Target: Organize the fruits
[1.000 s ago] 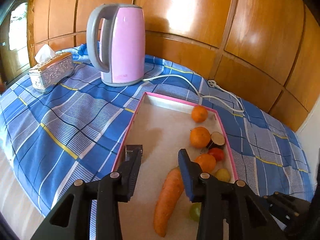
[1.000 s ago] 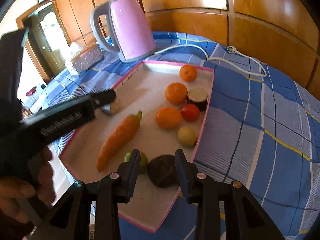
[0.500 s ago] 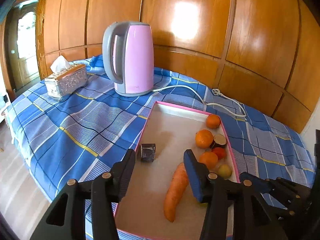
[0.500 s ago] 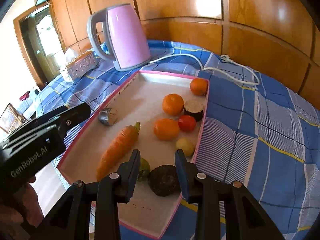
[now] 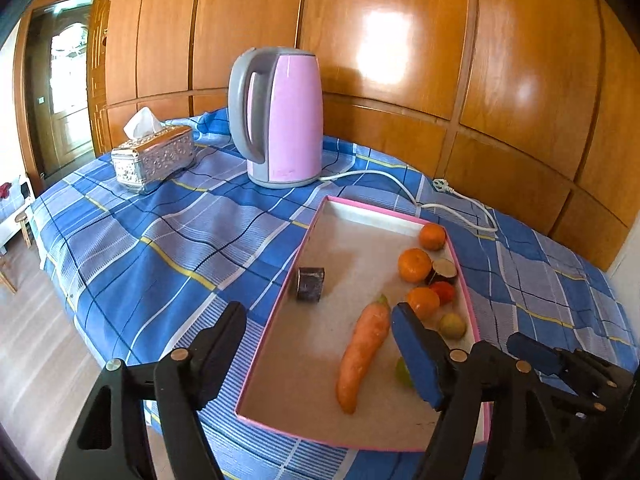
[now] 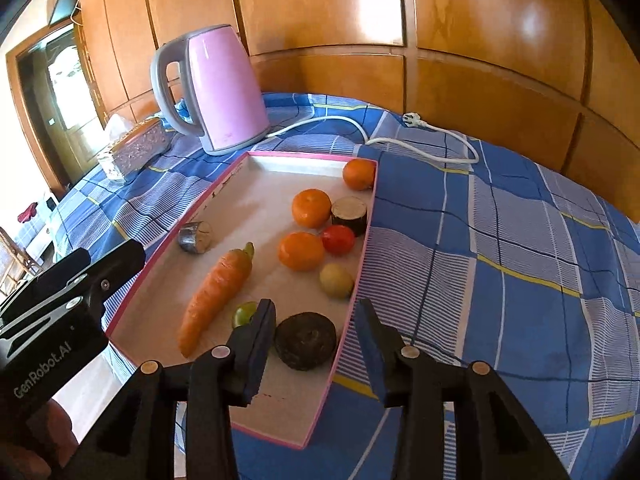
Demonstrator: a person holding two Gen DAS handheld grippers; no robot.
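Observation:
A pink-rimmed tray [image 5: 304,240] [image 6: 224,188] lies on the blue checked cloth. In it are a carrot [image 5: 362,354] [image 6: 216,290], three oranges [image 6: 311,207], a red tomato [image 6: 338,239], a yellow fruit [image 6: 335,280], a green fruit [image 6: 244,314], a dark round piece [image 6: 306,340], an aubergine slice [image 6: 349,210] and a dark cut piece [image 5: 310,284] [image 6: 195,237]. My left gripper [image 5: 320,344] is open and empty, raised above the tray's near end. My right gripper [image 6: 316,340] is open and empty, its fingers either side of the dark round piece, above it.
A pink kettle [image 5: 280,120] [image 6: 216,92] stands behind the tray, its white cord [image 5: 420,196] trailing right to a plug. A silver tissue box [image 5: 154,158] sits at the back left. Wooden panels form the back wall. The table edge and floor lie to the left.
Both grippers have pulled back and up from the tray and opened wider. The dark cut piece, by the left fingertip a second ago, now lies clear of it.

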